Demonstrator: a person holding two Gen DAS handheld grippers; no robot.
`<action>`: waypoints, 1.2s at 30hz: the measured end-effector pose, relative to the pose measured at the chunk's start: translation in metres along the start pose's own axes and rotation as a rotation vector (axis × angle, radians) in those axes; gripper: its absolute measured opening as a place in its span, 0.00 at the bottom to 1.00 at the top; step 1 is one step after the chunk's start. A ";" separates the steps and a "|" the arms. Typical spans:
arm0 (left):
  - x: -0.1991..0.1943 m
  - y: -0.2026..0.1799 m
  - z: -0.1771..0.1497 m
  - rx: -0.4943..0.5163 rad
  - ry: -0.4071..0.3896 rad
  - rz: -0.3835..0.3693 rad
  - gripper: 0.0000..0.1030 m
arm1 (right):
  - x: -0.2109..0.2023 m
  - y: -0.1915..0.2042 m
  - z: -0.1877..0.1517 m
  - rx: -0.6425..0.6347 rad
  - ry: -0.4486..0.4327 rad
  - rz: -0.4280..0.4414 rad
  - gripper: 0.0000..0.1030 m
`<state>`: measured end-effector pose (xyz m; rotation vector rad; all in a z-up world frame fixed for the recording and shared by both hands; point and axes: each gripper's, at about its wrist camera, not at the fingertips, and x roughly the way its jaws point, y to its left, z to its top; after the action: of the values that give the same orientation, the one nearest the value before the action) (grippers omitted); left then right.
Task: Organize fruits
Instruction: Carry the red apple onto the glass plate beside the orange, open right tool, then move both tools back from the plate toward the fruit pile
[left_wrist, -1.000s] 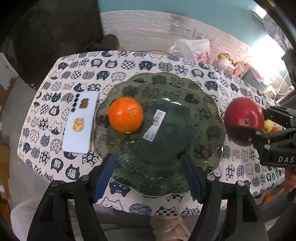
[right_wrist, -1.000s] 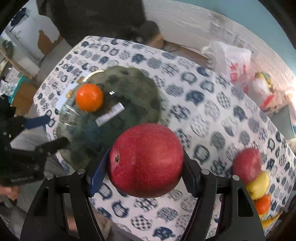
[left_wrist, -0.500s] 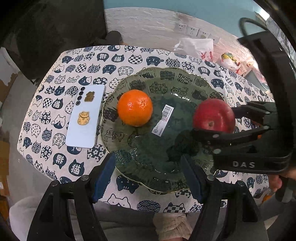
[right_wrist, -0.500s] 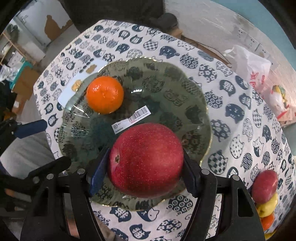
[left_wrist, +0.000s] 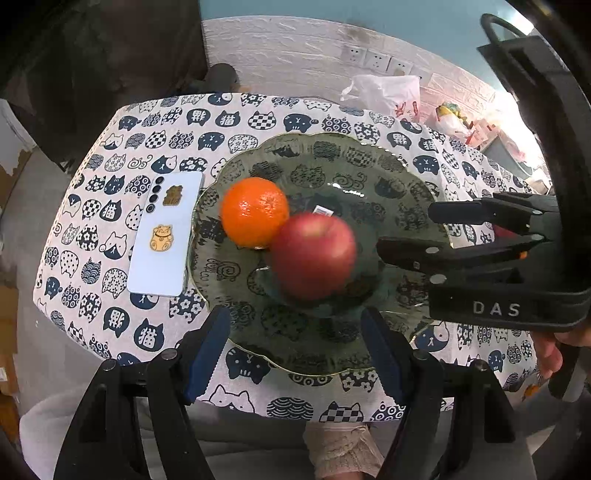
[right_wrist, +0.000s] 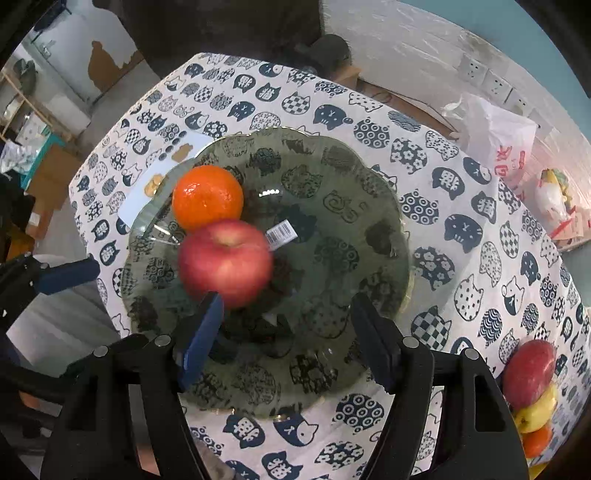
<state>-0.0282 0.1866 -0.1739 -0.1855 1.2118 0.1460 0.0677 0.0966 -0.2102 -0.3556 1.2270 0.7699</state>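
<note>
The desk (left_wrist: 122, 206) under me wears a white cloth printed with dark cat faces, and on it sits a wide green glass plate (right_wrist: 369, 206) with a scalloped rim. My right fingers (right_wrist: 286, 332) hang over the near part of that plate, spread apart with nothing between them. My left fingers (left_wrist: 295, 347) stand just as wide and empty at the plate's near rim. A red apple (right_wrist: 225, 262) lies blurred on the plate, touching an orange (right_wrist: 207, 197) beside it. A barcode sticker (right_wrist: 281, 233) shows just behind the apple. A pale phone (left_wrist: 164, 236) with gold stickers lies beside the plate's left edge. At the desk's right edge another red apple (right_wrist: 530, 369), a yellow fruit (right_wrist: 537, 411) and an orange fruit (right_wrist: 535, 441) crowd together.
</note>
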 end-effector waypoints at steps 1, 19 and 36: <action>0.000 -0.001 0.001 0.002 -0.002 0.001 0.72 | -0.004 -0.001 -0.001 0.005 -0.006 0.000 0.70; -0.014 -0.066 0.014 0.107 -0.023 -0.046 0.72 | -0.083 -0.062 -0.043 0.106 -0.121 -0.096 0.71; -0.011 -0.168 0.029 0.258 -0.009 -0.084 0.72 | -0.130 -0.169 -0.130 0.330 -0.143 -0.162 0.71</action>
<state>0.0300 0.0290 -0.1424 -0.0103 1.2001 -0.0823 0.0764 -0.1471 -0.1566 -0.1240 1.1511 0.4357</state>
